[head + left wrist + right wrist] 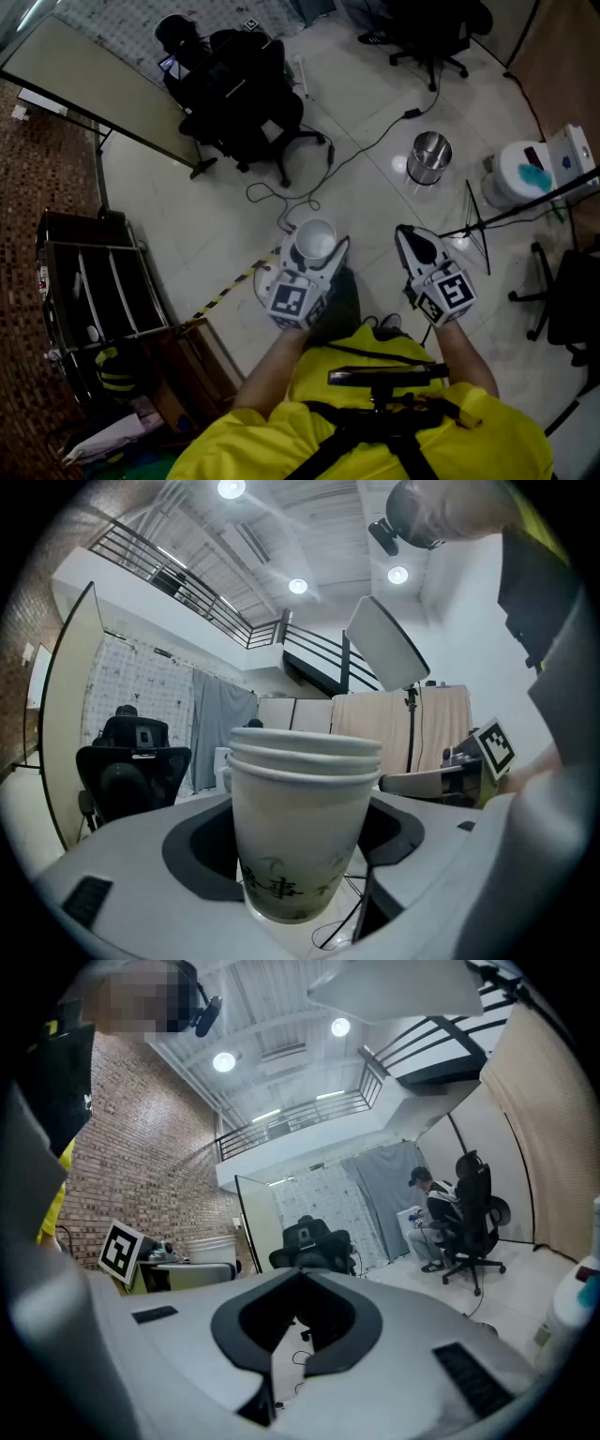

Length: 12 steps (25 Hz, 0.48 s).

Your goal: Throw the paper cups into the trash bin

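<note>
**A:** What's closest in?

**B:** The left gripper [311,266]. Its two fingers are clamped on the wall of a stack of paper cups [302,799] (three nested rims, by my count). The stack is upright, mouth up, and held in the air between the pads.

**A:** And the other one?

**B:** The right gripper [410,238] has its fingers brought together, with nothing between them.

**A:** How will the stack behave?

**B:** Light and thin-walled, I'd judge. Nesting stiffens it, but a hard squeeze could dent it, and coated paper may slip a little. The hold sits on the wall below the rolled rims, which looks right, since the rims would catch on the pads if it slid.

**A:** Where does it go?

**B:** Into the trash bin [429,157], a shiny open-topped metal cylinder. It stands on the floor well ahead of the fingertips, more in line with the right fingers than the left.

**A:** The room?

**B:** The floor [216,216] is glossy pale tile, and a black cable [367,145] trails across it beyond the fingers. An office chair [246,103] sits farther out to the left, and striped tape [230,289] lies just left of the left fingers. A dropped cup would likely roll.
</note>
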Each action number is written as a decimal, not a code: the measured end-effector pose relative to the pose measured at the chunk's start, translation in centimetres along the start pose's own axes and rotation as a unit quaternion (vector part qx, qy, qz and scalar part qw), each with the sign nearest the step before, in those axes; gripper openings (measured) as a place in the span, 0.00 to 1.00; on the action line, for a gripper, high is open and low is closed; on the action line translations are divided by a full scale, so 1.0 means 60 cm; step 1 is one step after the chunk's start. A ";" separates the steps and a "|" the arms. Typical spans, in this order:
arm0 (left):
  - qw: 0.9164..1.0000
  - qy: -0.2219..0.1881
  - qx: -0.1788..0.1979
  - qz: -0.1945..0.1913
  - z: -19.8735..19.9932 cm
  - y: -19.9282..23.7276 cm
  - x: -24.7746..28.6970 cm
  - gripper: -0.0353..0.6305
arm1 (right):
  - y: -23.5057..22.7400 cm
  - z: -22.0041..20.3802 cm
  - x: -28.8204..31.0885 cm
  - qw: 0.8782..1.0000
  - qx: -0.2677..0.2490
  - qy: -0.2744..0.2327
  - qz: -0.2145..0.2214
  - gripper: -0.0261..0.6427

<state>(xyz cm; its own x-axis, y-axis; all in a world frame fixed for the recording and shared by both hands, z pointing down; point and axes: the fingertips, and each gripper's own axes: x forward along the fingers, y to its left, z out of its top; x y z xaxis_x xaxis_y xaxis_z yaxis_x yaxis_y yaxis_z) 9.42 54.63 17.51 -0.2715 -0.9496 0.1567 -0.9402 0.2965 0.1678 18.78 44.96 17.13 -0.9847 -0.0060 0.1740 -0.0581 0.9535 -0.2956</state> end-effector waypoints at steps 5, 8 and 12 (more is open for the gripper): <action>1.000 -0.006 0.015 -0.027 0.030 0.146 0.124 0.55 | -0.065 0.028 0.179 1.000 0.015 -0.010 -0.026 0.08; 0.998 0.005 0.018 -0.059 0.059 0.221 0.202 0.55 | -0.101 0.059 0.271 0.999 0.017 0.000 -0.051 0.05; 0.993 0.030 0.021 -0.114 0.076 0.272 0.324 0.55 | -0.185 0.108 0.331 0.993 0.029 -0.015 -0.114 0.08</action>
<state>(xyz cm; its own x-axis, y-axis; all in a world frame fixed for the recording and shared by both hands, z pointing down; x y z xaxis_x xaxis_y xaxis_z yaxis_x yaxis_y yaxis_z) -12.15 40.57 18.89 -0.0388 -0.9834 0.1772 -0.9838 0.0687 0.1656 -1.20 32.33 17.77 -0.9492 -0.2298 0.2151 -0.2890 0.9070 -0.3062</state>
